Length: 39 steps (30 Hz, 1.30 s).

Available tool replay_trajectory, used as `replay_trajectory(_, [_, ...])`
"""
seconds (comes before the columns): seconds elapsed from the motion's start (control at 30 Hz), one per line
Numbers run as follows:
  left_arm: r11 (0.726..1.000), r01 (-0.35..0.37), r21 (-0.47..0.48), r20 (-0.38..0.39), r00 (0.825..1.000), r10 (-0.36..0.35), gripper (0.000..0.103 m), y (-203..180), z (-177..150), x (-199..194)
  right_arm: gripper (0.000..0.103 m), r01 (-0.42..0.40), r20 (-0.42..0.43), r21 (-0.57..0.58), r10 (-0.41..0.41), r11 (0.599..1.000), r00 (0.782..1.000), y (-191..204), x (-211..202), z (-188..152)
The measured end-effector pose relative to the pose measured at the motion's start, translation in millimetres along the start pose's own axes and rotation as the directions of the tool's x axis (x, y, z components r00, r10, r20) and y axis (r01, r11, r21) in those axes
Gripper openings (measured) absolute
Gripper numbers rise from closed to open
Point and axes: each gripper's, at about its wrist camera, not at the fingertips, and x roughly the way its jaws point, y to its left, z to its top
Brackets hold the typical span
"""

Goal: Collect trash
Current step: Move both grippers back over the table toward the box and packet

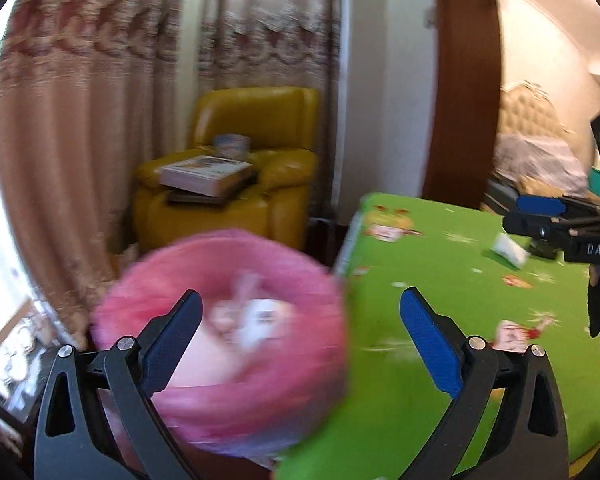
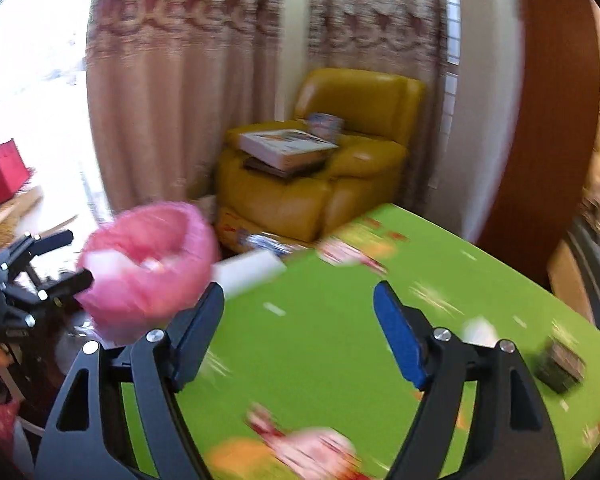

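Showing both grippers over the green tablecloth (image 2: 320, 344) w/ the pink-lined bin (image 1: 228, 336) at the table's left edge. Left gripper (image 1: 300, 332): jaws wide apart, nothing btwn them; bin mouth sits just beyond its left finger, and crumpled pink-white scraps lie inside. Whether this gripper touches the bin rim can't be told, as blur hides the contact. Right gripper (image 2: 298, 336): jaws apart, empty. A white piece (image 2: 252, 270) shows in the right wrist view just beside the bin rim, smeared by motion; airborne, or resting on the cloth edge? Can't tell. More trash remains on the cloth: a white scrap (image 1: 510, 250) near the right gripper's fingers in the left wrist view, and a small dark box (image 2: 560, 364) to the right.

Risks, as judged: (a) the white piece may miss the bin and fall to the floor, since it lies outside the rim, not over the mouth; (b) the light bin liner could tip or shift if a finger catches it; (c) fast sweeps may knock remaining scraps off the table edge.
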Motion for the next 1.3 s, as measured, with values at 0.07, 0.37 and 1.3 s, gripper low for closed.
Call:
replay_trajectory(0.07, [0.998,0.062,0.011,-0.036,0.997,-0.062,0.093,-31,3,16,0.075,0.058,-0.019,0.053,-0.057,0.997,0.998,-38,-13,-23])
replay_trajectory(0.37, [0.966,0.237,0.099,-0.153,0.963,-0.221,0.094,-178,-5,71,0.079,0.260,-0.082,0.191,-0.248,0.947,0.965,-160,-56,-112])
replay_trajectory(1.3, [0.985,0.165,-0.049,-0.346,0.922,-0.172,0.094,-311,27,206,0.087,0.109,-0.297,-0.030,-0.113,0.994,0.948,-303,39,-105])
